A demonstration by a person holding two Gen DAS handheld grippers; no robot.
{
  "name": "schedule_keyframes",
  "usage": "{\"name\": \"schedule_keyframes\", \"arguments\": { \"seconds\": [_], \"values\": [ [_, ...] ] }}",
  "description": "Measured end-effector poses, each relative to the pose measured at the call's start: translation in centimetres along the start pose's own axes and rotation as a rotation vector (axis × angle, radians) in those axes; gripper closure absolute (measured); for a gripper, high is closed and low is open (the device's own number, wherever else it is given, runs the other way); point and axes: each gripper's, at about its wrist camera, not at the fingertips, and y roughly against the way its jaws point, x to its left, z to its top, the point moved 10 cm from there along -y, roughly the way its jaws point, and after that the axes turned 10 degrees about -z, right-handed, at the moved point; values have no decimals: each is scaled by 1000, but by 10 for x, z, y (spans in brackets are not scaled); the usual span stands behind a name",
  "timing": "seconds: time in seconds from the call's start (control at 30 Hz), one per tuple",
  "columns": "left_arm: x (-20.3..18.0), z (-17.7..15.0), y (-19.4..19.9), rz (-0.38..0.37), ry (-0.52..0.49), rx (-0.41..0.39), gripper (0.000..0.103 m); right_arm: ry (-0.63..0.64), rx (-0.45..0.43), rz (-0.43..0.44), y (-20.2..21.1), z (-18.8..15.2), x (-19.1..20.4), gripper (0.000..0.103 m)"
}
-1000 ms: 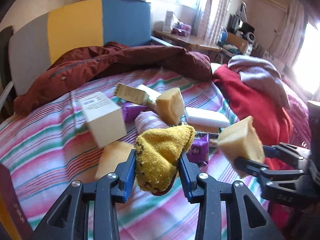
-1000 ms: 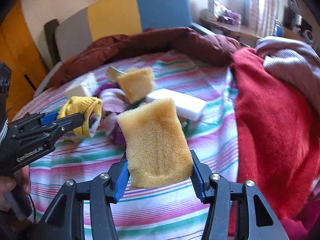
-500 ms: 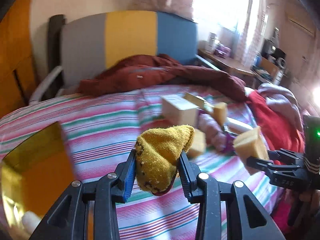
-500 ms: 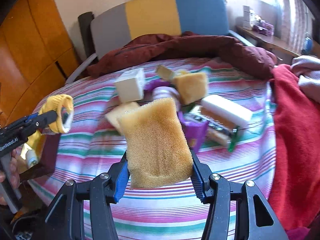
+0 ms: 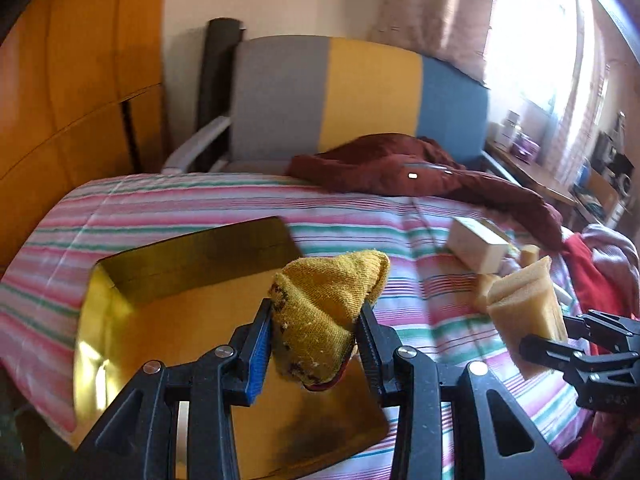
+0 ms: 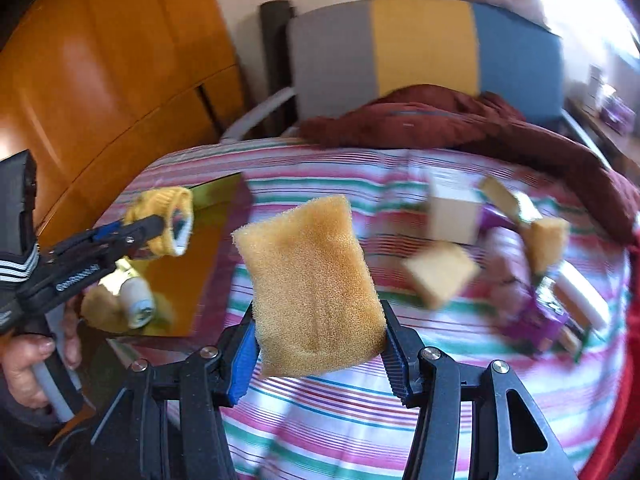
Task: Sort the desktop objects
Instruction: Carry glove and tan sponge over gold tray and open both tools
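My left gripper [image 5: 316,320] is shut on a rolled yellow sock [image 5: 324,304] and hangs over an open gold-lined box [image 5: 192,264] at the left edge of the bed. From the right wrist view the same sock [image 6: 164,216] shows above that box [image 6: 208,232], where a white roll [image 6: 136,300] and a yellow item lie. My right gripper [image 6: 318,344] is shut on a tan sponge [image 6: 312,288], held in the air over the striped bedspread [image 6: 320,420], right of the box. That sponge [image 5: 528,304] appears at the right in the left wrist view.
A pile of objects lies on the right of the bed: a cream box [image 6: 452,220], more sponges [image 6: 440,276], purple packets [image 6: 536,320], a white block [image 6: 580,296]. A maroon jacket [image 5: 420,172] lies at the back, red cloth [image 5: 588,276] at the right, a wooden wardrobe [image 6: 100,80] at the left.
Both grippers have swung left across the bed, away from the pile, each keeping its hold. The gold-lined box has come into view under the left gripper.
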Motion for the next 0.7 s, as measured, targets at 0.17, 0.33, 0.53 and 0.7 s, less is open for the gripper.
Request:
{"name": "schedule_keyframes", "arguments": {
  "seconds": [0.17,0.33,0.53,0.7],
  "values": [
    [36,-8,11,55,44,-10,64,54,5,70,-11,8,56,48],
    [67,-16,18,94,92,-11,64,76,20,137,-24,14,101,48],
    [106,-21,18,114,147,7,64,111,52,185,-44,20,149,48],
    [139,-18,14,127,172,38,62,123,78,206,-58,25,177,48]
  ]
}}
